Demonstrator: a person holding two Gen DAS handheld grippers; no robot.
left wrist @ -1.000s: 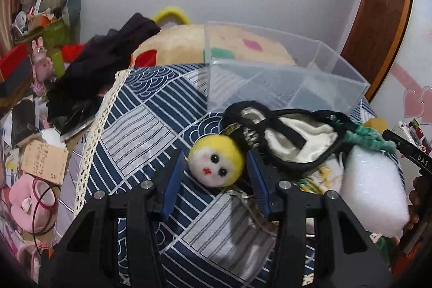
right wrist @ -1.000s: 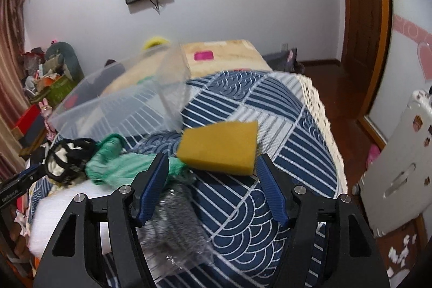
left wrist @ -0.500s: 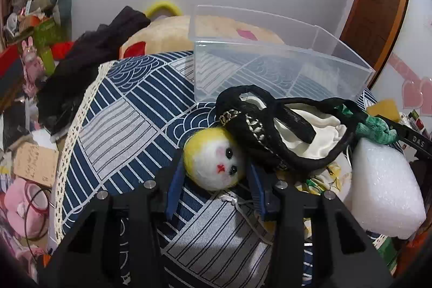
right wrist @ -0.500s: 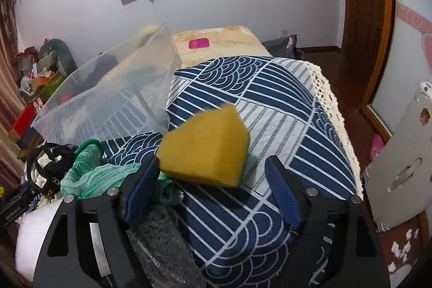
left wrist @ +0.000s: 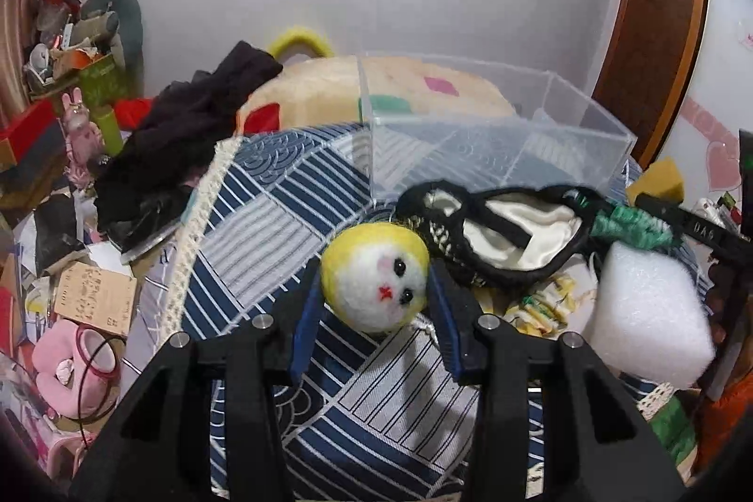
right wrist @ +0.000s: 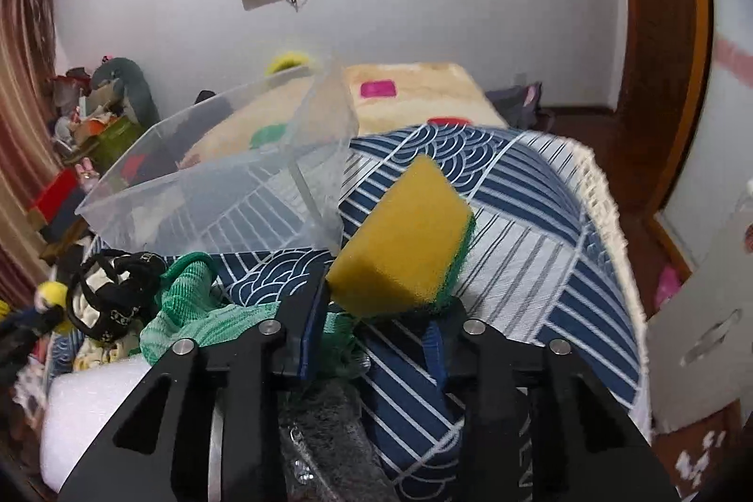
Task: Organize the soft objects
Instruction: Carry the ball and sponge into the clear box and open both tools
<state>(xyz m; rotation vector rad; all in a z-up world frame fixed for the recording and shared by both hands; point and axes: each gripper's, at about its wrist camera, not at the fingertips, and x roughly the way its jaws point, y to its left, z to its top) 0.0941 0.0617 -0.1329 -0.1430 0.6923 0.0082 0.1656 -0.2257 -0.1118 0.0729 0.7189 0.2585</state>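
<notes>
My left fingers [left wrist: 375, 295] squeeze a fuzzy yellow and white ball with a little face [left wrist: 375, 276]. It sits between the two blue pads, lifted above the blue striped cloth [left wrist: 263, 229] on the counter. Just behind it lies a black and white pouch [left wrist: 499, 234], and a white foam block [left wrist: 649, 309] lies to the right.

My right fingers [right wrist: 376, 309] pinch a yellow sponge [right wrist: 400, 238] by its bottom end. It is tilted up in the air, near the corner of the clear plastic box [right wrist: 226, 182]. A green net cloth [right wrist: 188, 304] lies down to the left.
</notes>
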